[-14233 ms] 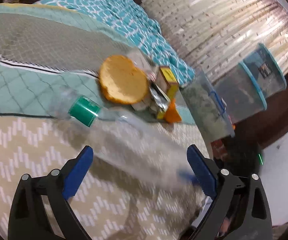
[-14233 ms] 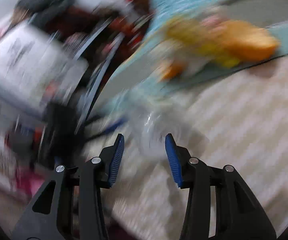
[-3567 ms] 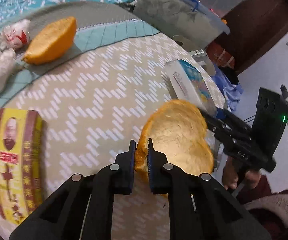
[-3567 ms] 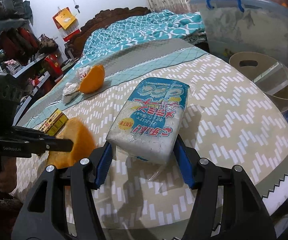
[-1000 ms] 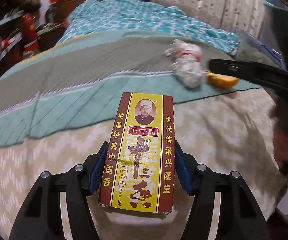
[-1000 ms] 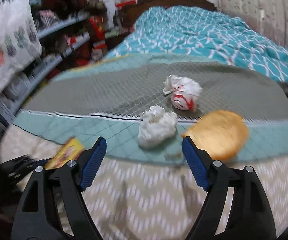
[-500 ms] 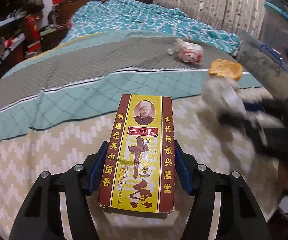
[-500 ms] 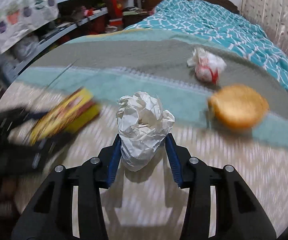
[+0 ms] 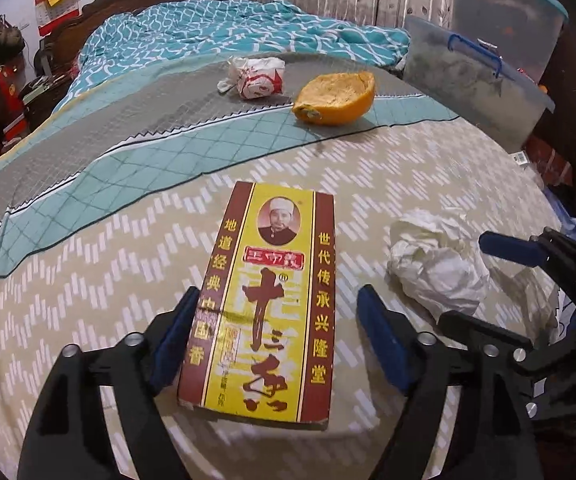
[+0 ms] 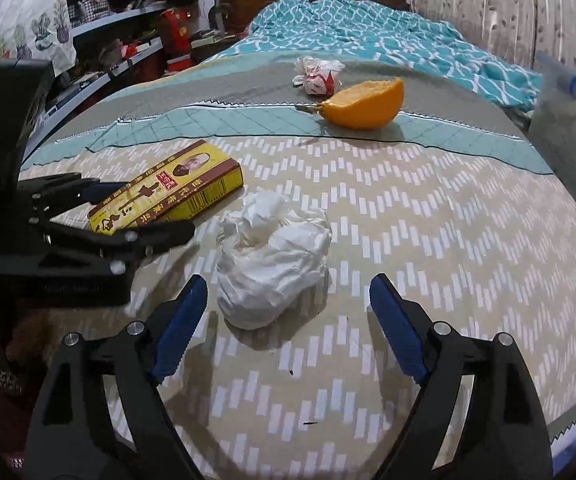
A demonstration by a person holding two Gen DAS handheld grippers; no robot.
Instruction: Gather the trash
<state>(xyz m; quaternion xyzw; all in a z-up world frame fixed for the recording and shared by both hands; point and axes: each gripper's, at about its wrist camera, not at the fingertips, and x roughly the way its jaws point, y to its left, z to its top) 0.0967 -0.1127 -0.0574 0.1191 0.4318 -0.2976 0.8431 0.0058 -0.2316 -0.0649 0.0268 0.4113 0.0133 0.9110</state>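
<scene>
Left gripper (image 9: 276, 336): jaws have just been opening — standing apart, pads clear of the yellow box (image 9: 266, 292) lying flat between them.
Right gripper (image 10: 288, 320): jaws have just been opening, standing wide; crumpled white paper (image 10: 272, 264) is sitting loose between them.
Beyond both: orange peel half (image 10: 364, 106) and red-and-white wrapper (image 10: 318, 76) are lying farther up the bedspread (image 10: 428, 216).

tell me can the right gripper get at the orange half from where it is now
Probably yes, after a forward reach. The right gripper is open, with the crumpled white paper lying loose between its jaws and directly in line. Beyond it only bare bedspread leads to the orange half.
</scene>
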